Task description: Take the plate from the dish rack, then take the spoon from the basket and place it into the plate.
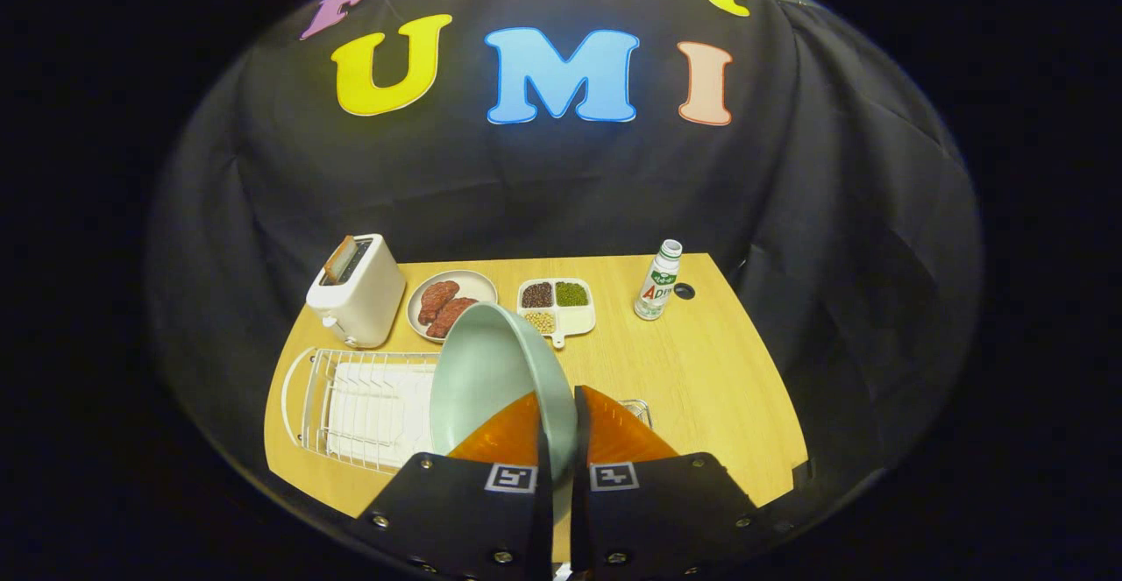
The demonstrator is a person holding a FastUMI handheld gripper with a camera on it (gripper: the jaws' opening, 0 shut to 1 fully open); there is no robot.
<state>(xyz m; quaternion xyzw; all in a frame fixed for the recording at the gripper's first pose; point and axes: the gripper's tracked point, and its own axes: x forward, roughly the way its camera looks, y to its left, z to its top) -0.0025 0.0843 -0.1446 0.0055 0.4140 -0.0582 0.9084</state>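
Currently: plate [491, 371], gripped on edge by closed jaws, lifted clear above dish rack [368, 406] for carrying to table [701, 388].

Camera setup: one fisheye view, carried on the gripper [557, 441].

The scene is viewed forward along the two fingers, seen at the bottom of the view with the jaws closed on the rim of the plate [491, 379]. The camera is held above the near edge of the counter [701, 388] and angled downward and forward, so the whole counter top is taken in, out to the toaster [358, 290] and bottle [658, 281] at its far side, with the booth wall behind. The plate is seen very close.
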